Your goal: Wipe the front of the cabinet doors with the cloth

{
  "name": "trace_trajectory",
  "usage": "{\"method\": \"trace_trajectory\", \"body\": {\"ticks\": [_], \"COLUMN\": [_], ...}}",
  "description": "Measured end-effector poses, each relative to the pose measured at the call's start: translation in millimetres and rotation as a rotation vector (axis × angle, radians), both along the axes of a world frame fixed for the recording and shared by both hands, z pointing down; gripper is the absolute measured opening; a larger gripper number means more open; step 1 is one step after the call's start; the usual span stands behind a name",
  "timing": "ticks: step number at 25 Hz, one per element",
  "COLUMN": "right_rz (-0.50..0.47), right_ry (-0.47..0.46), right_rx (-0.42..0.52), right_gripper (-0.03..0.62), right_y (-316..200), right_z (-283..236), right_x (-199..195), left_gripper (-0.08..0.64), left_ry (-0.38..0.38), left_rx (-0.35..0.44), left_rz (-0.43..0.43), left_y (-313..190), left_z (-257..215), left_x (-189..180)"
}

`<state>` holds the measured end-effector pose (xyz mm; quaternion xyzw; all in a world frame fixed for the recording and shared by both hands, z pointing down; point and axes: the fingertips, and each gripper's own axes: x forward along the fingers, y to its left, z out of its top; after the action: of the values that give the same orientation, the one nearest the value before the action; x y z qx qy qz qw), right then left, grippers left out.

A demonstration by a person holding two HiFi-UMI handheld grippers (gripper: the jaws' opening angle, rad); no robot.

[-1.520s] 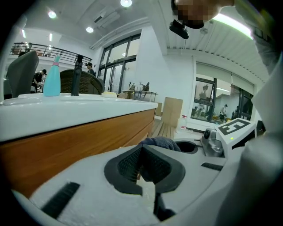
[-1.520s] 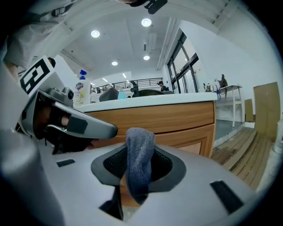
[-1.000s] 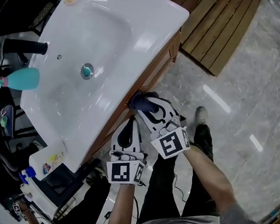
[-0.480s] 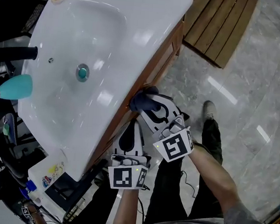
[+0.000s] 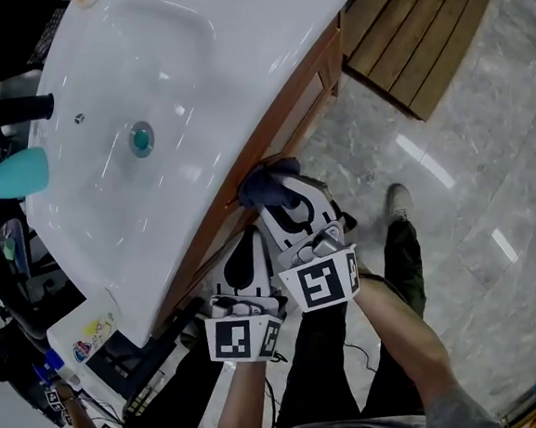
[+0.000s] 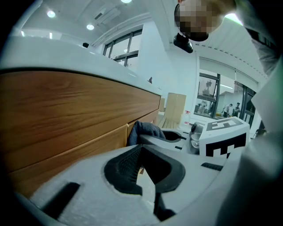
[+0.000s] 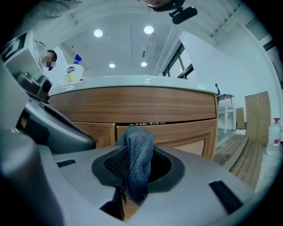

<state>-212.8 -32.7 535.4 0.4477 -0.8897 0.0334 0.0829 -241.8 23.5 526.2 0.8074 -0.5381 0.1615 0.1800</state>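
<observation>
Right gripper: jaws closed on the cloth, a fold of it pinched between them; tips right up at the cabinet front.
Cloth: dark blue and bunched. It is pressed to the cabinet front by the seam between two door panels, just under the top rail.
Left gripper: jaws drawn together with nothing between them. It is held close along the cabinet front, just beside the right gripper, and its tips are apart from the cloth.
Cabinet: brown wood with grain running lengthwise, a broad rail on top and panelled doors below.
Sink: white, sitting on top of the cabinet and overhanging its front, with a teal plug in the drain.
Tap: black, at the far side of the cabinet top.
Teal bottle: beside the tap, at the back of the cabinet top.
Spray bottle: white with a blue head, standing at one end of the cabinet top.
Slats: wooden boards lying on the floor past the cabinet's end.
Floor: glossy grey stone in front of the cabinet, and the person's shoe rests on it.
</observation>
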Motion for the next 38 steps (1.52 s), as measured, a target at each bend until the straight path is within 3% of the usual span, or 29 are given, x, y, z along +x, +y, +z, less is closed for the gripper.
{"method": "trace_trajectory", "body": {"ticks": [21, 38], "right_rz": [-0.008, 0.042], "right_ry": [-0.015, -0.037], "right_rx": [-0.061, -0.068], "right_gripper": [0.092, 0.092], "right_y": [-56.6, -118.7], "right_z": [17.9, 17.2], "right_x": [59.1, 133.2], "left_gripper": [0.007, 0.006], "left_ry": [-0.013, -0.004], "left_rx": [-0.026, -0.039], "left_rz": [-0.103, -0.116], "left_y": [-39.6, -71.3], "left_z": [15.6, 19.3], "left_x": [41.8, 102.8]}}
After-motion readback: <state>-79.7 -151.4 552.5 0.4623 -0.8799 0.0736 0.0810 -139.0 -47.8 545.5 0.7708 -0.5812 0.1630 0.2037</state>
